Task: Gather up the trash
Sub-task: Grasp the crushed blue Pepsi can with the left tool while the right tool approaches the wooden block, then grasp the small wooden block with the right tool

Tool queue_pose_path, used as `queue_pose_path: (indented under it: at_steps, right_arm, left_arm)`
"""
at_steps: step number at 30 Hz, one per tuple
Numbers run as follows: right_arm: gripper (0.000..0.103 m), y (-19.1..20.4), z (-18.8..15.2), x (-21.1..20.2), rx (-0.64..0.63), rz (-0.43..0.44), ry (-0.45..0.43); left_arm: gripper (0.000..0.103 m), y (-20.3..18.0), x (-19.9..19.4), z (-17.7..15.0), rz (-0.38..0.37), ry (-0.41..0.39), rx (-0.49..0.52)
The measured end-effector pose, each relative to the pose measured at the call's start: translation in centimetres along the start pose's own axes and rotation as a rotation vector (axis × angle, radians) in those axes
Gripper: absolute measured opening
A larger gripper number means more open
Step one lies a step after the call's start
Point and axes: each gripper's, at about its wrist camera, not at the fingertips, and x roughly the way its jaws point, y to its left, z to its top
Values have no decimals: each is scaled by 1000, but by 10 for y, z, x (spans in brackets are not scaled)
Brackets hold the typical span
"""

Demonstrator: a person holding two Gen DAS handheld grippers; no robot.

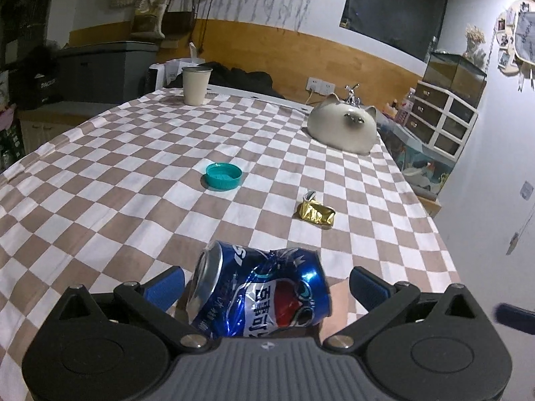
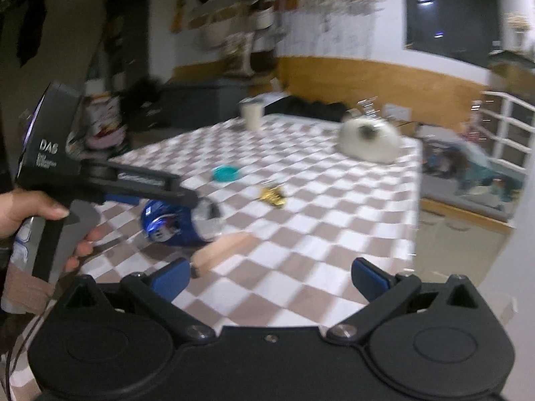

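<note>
The crushed blue can (image 1: 260,295) lies on its side on the checkered cloth (image 1: 133,153) of the table, near the near edge. In the left wrist view it sits between the two blue pads of the left gripper (image 1: 267,287). The jaws stand wide apart and the pads seem not to press the can on either side, so it is probably framed for a grasp and not yet held. The open end of the can points to the left pad, which suggests a squeeze along its length. Further in the middle of the table lies a teal cap (image 1: 222,176) with its hollow side up; nothing is visible inside it. To its right lies a crumpled gold wrapper (image 1: 316,213). At the far edge stands a cream cup (image 1: 196,85), and its inside is hidden. Near the far right corner rests a cat-shaped ceramic piece (image 1: 342,127).

The right wrist view is blurred. The right gripper (image 2: 267,277) hangs above the near edge with its fingers apart and nothing between them. A hand (image 2: 40,224) holds the handle of the left gripper over the can. A light wooden piece (image 2: 220,249) lies just beside the can; what it is cannot be told. No trash bin is visible in either view.
</note>
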Motion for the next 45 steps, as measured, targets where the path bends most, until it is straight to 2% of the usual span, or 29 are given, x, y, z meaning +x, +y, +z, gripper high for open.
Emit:
queue_pose_path:
  at_steps: [5, 10, 11, 14, 17, 22, 26, 28, 32, 37, 42, 44, 45]
  right_arm:
    - [103, 23, 4, 52, -52, 56, 81]
    - [103, 36, 4, 89, -75, 64, 137]
    - [103, 36, 3, 94, -68, 63, 139]
    - [102, 34, 4, 104, -47, 46, 140]
    - [99, 30, 4, 109, -37, 2, 135]
    - [98, 13, -1, 107, 31, -13, 128]
    - [94, -2, -2, 101, 67, -82, 116]
    - [90, -7, -3, 99, 80, -93, 110]
    - [79, 0, 0, 106, 51, -64, 115]
    - [57, 10, 9, 122, 44, -4, 119]
    - [50, 13, 13, 131, 48, -10, 120]
    - [40, 11, 12, 129, 61, -13, 113]
    - [28, 9, 12, 128, 70, -2, 110]
  left_arm:
    - [103, 4, 10, 0, -15, 3, -7]
    - [101, -2, 20, -3, -3, -5, 61]
    - [97, -4, 22, -4, 3, -6, 75]
    - [91, -3, 27, -7, 10, -13, 80]
    - [90, -2, 27, -9, 9, -32, 81]
    - [87, 2, 22, -11, -3, -72, 61]
    - [86, 9, 21, -15, -6, -107, 40]
    - [86, 12, 19, -16, -15, -120, 21]
    - [84, 16, 14, -17, -11, -144, 11]
    - [82, 21, 10, -21, -24, -160, 3]
    - [78, 19, 7, -24, -38, -176, 19]
    - [77, 17, 6, -25, -38, -182, 34]
    - [76, 15, 5, -26, -34, -187, 40]
